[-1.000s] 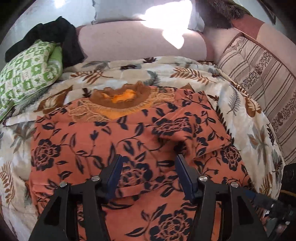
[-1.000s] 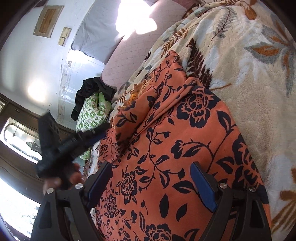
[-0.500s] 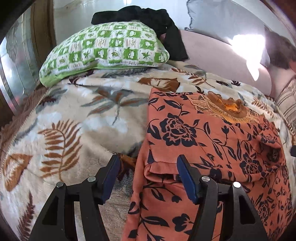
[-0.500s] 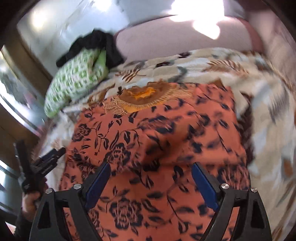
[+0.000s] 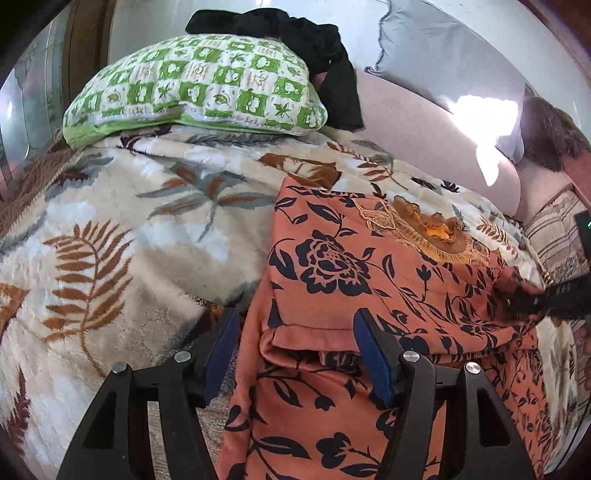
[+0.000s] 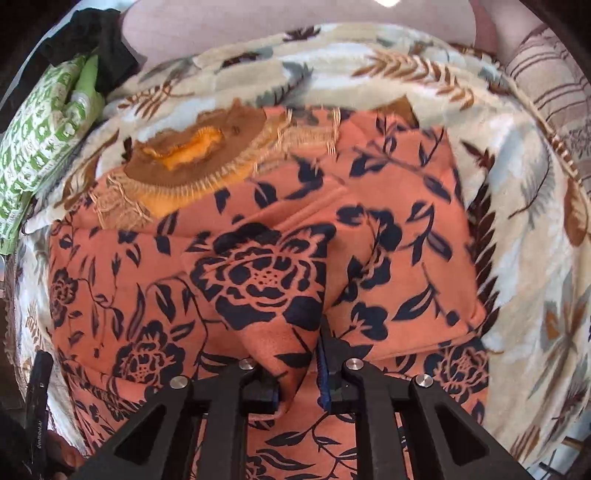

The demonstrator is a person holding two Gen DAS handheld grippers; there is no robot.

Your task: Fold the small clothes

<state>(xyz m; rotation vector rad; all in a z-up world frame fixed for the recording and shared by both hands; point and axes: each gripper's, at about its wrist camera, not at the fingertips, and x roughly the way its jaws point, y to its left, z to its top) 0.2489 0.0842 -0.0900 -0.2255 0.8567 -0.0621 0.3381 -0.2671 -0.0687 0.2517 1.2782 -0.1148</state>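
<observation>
An orange garment with black flowers [image 5: 369, 280] lies spread on a leaf-print blanket [image 5: 140, 221], its brown and yellow collar [image 5: 428, 232] at the far end. My left gripper [image 5: 295, 347] is open over the garment's left edge, where a folded sleeve hem lies between the fingers. In the right wrist view the same garment [image 6: 184, 295] fills the middle, collar [image 6: 192, 151] at the far end. My right gripper [image 6: 295, 365] is shut on a raised fold of the garment. It also shows in the left wrist view [image 5: 546, 299] at the right edge, pinching cloth.
A green checked pillow [image 5: 192, 88] with black clothing [image 5: 295, 33] on it lies at the far left. A pink headboard cushion [image 5: 424, 122] and a grey pillow [image 5: 443, 59] stand behind. A striped cushion [image 6: 554, 81] is at the right. The left tool [image 6: 37, 402] shows at bottom left.
My right gripper has closed on a fold of the garment and moved nearer to it. My left gripper swung from the garment's middle to its left edge and stays open.
</observation>
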